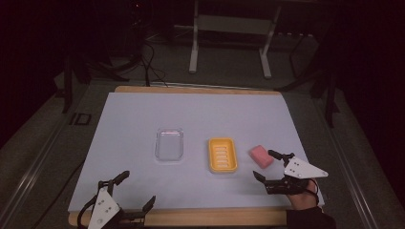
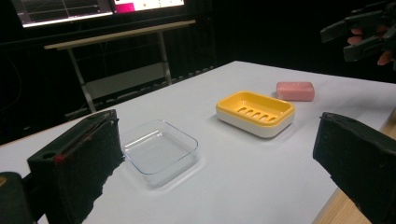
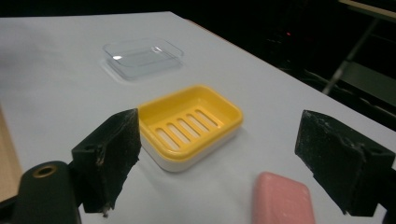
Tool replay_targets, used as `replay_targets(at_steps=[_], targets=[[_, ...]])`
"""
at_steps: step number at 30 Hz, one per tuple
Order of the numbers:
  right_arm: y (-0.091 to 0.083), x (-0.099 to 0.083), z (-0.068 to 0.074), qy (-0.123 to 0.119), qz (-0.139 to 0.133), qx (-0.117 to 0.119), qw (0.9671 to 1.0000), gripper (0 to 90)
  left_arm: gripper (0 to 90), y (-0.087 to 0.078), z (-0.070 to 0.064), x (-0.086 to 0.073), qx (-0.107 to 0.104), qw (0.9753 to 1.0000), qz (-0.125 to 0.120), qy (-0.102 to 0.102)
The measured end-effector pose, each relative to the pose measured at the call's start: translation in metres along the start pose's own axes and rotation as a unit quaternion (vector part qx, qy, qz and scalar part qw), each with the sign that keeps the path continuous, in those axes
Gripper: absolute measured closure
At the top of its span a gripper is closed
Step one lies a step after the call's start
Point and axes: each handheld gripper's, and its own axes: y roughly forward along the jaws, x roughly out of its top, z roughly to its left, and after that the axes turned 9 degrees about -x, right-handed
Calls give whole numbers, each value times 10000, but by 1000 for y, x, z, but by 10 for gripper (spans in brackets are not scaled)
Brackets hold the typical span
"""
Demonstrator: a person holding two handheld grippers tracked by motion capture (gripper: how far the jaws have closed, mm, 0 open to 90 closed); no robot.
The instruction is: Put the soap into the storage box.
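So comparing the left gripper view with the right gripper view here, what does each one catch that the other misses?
Left gripper view alone: the other gripper raised at top right, a trestle table and lit screens behind. Right gripper view alone: the slots of the soap dish seen close, and the pink soap just ahead of its own open fingers. Shared: clear lid, yellow soap dish, pink soap, white tabletop.

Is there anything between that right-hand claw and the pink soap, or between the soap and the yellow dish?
Nothing visible. The right gripper is open beside the pink soap, bare table between them. The yellow dish sits empty just left of the soap.
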Motion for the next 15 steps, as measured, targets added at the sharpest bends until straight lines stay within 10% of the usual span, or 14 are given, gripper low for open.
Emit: replay_targets(at_steps=[15], targets=[[11,-2,0,0,340,137,9993,144,18,1,0,0,-5,10000,22,-10]])
